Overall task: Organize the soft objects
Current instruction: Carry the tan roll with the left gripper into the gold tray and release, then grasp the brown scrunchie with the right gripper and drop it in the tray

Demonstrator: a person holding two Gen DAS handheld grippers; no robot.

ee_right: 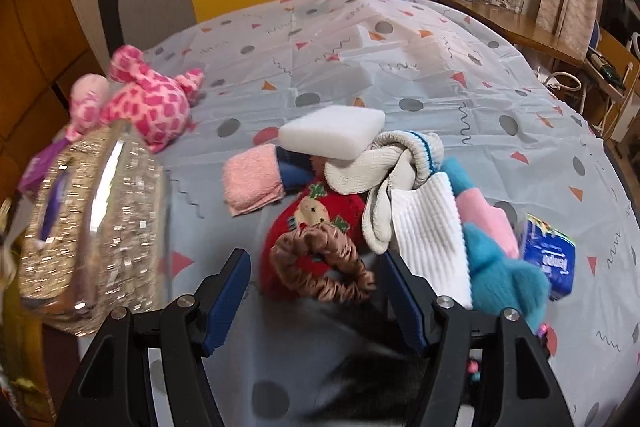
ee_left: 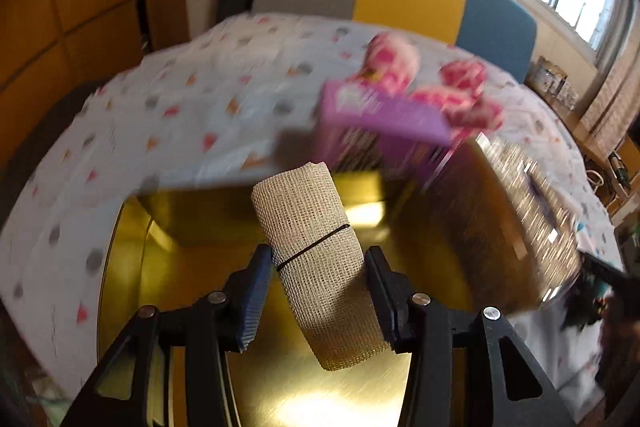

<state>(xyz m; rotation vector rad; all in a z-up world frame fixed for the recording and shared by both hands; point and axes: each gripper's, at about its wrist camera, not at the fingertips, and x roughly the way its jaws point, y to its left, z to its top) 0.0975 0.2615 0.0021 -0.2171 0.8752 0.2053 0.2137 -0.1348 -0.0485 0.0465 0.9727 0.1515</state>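
Beige bandage roll held over the gold tin

Beige mesh, rolled tight and bound by a thin black band, fills the left hand-held gripper [ee_left: 318,291]: the bandage roll [ee_left: 316,255] sits pinched between the two pads, tilted, above the shiny gold tin [ee_left: 192,267]. Beyond the tin's far edge lie a purple packet [ee_left: 384,115] and a pink spotted plush toy [ee_left: 424,83] on the patterned cloth that covers the desk [ee_left: 168,115]; this view is blurred.

The right hand-held gripper [ee_right: 316,295] hangs over a pile of soft things on the desk, its jaws spread apart and gripping nothing. Between and just past the fingertips lies a brown scrunchie [ee_right: 320,263] on a red sock [ee_right: 316,215]. Behind these are a folded pink towel [ee_right: 252,183], a white sponge [ee_right: 332,135] resting on knitted white socks [ee_right: 384,167], a white ribbed cloth [ee_right: 432,239], and a blue plush toy [ee_right: 500,275]. A blue tissue pack [ee_right: 548,259] lies at the right. At the left stands a glittery container [ee_right: 92,227].
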